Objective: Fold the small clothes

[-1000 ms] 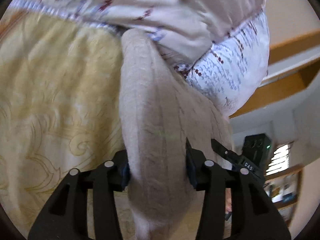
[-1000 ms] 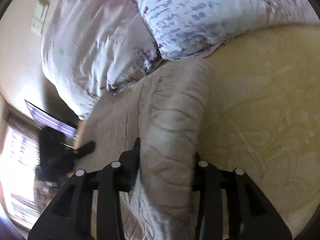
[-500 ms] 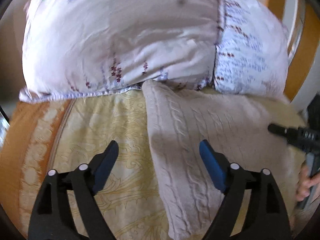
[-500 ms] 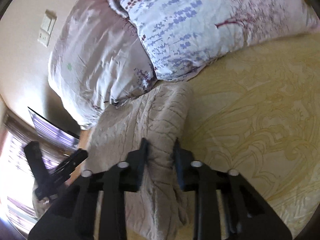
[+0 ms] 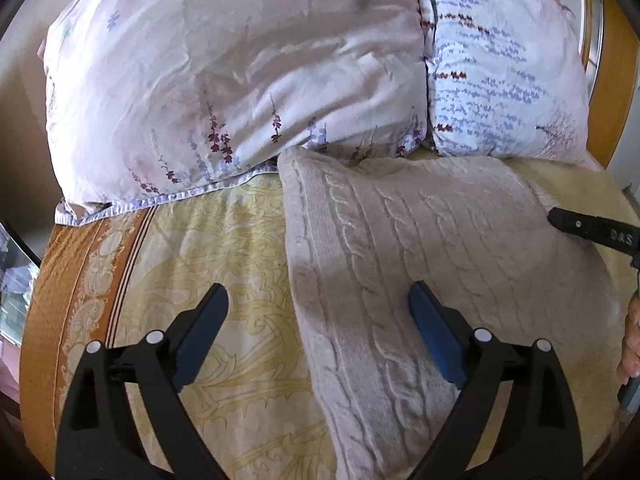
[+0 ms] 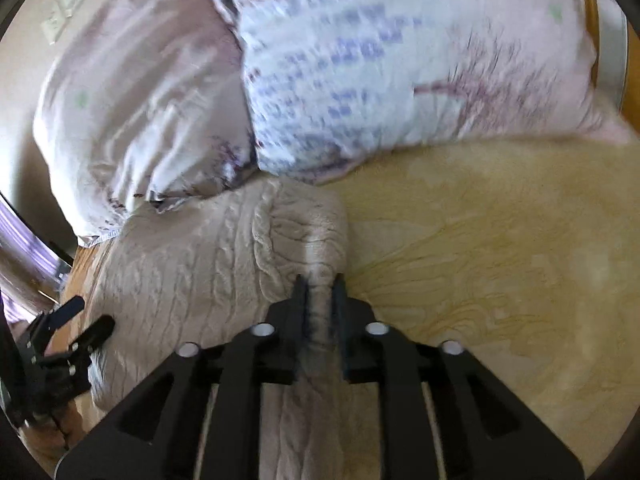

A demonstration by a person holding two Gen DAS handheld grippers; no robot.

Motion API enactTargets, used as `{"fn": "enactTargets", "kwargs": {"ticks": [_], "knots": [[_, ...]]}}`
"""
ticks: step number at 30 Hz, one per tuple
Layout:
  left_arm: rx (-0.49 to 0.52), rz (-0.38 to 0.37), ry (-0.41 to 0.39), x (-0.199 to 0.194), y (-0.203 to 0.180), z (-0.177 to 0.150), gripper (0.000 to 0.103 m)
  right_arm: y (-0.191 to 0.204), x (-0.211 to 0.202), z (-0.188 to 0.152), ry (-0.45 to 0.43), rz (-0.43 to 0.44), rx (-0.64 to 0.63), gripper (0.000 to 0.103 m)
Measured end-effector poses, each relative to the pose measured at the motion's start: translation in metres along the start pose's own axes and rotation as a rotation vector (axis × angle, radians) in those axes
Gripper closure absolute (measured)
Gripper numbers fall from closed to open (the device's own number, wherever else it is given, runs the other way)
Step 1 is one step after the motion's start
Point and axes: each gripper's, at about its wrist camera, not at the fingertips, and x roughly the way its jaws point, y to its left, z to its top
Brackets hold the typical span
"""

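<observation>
A beige cable-knit garment (image 5: pixel 420 248) lies spread on the yellow patterned bedspread (image 5: pixel 224 264), its far edge against the pillows. My left gripper (image 5: pixel 318 300) is open and empty, jaws wide, hovering over the garment's left edge. My right gripper (image 6: pixel 318 284) is shut on a pinched fold of the same garment (image 6: pixel 208 264) at its right edge. The right gripper's finger shows at the right of the left wrist view (image 5: pixel 592 230); the left gripper shows at the lower left of the right wrist view (image 6: pixel 68 332).
Two floral pillows (image 5: pixel 240 80) (image 5: pixel 504 76) stand along the far side of the bed. An orange border (image 5: pixel 68 280) runs along the bedspread's left edge. A wooden headboard (image 5: pixel 616 60) is at the right. The right wrist view is motion-blurred.
My left gripper let go of the garment, opened wide and pulled back. The garment dropped flat onto the bed. My right gripper closed tighter on its fold.
</observation>
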Motion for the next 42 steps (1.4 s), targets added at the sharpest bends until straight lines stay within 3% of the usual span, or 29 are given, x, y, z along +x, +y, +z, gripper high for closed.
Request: {"fn": "enactTargets", "kwargs": {"ticks": [1, 2, 6, 9, 12, 17, 18, 20, 23, 26, 31, 37, 42], "knots": [[-0.008, -0.009, -0.001, -0.005, 0.003, -0.001, 0.012, 0.001, -0.011, -0.003, -0.023, -0.005, -0.012, 0.062], [-0.009, -0.011, -0.004, -0.008, 0.004, -0.002, 0.012, 0.002, -0.019, -0.005, -0.04, 0.002, -0.018, 0.06], [-0.001, -0.003, -0.019, -0.019, 0.008, -0.012, 0.011, 0.022, -0.051, -0.025, -0.12, 0.076, -0.113, 0.06], [0.016, 0.005, -0.017, -0.016, 0.005, -0.015, 0.011, 0.038, -0.048, -0.038, -0.07, 0.107, -0.191, 0.06], [0.02, 0.003, 0.0, -0.008, 0.0, -0.016, 0.011, 0.046, -0.018, -0.051, 0.034, 0.003, -0.229, 0.058], [-0.028, -0.02, -0.008, -0.008, 0.004, -0.019, 0.011, 0.043, -0.019, -0.048, 0.001, -0.001, -0.154, 0.05], [-0.05, -0.04, -0.019, -0.015, 0.009, -0.022, 0.011, 0.042, -0.025, -0.05, -0.015, 0.008, -0.141, 0.046], [-0.071, -0.058, -0.042, -0.026, 0.015, -0.029, 0.011, 0.04, -0.039, -0.055, -0.064, 0.013, -0.125, 0.023], [-0.092, -0.024, -0.071, -0.044, 0.022, -0.046, 0.002, 0.036, -0.061, -0.065, -0.159, -0.042, -0.12, 0.012], [-0.114, -0.007, -0.076, -0.057, 0.028, -0.064, 0.002, 0.034, -0.076, -0.075, -0.219, -0.084, -0.114, 0.002], [-0.125, 0.01, -0.015, -0.061, 0.019, -0.087, 0.002, 0.037, -0.087, -0.089, -0.254, -0.116, -0.105, 0.001], [-0.094, 0.033, 0.032, -0.057, -0.005, -0.102, 0.002, 0.05, -0.077, -0.104, -0.178, -0.127, -0.14, 0.001], [-0.05, 0.082, 0.078, -0.046, -0.019, -0.106, 0.002, 0.056, -0.06, -0.118, -0.118, -0.192, -0.162, 0.001]]}}
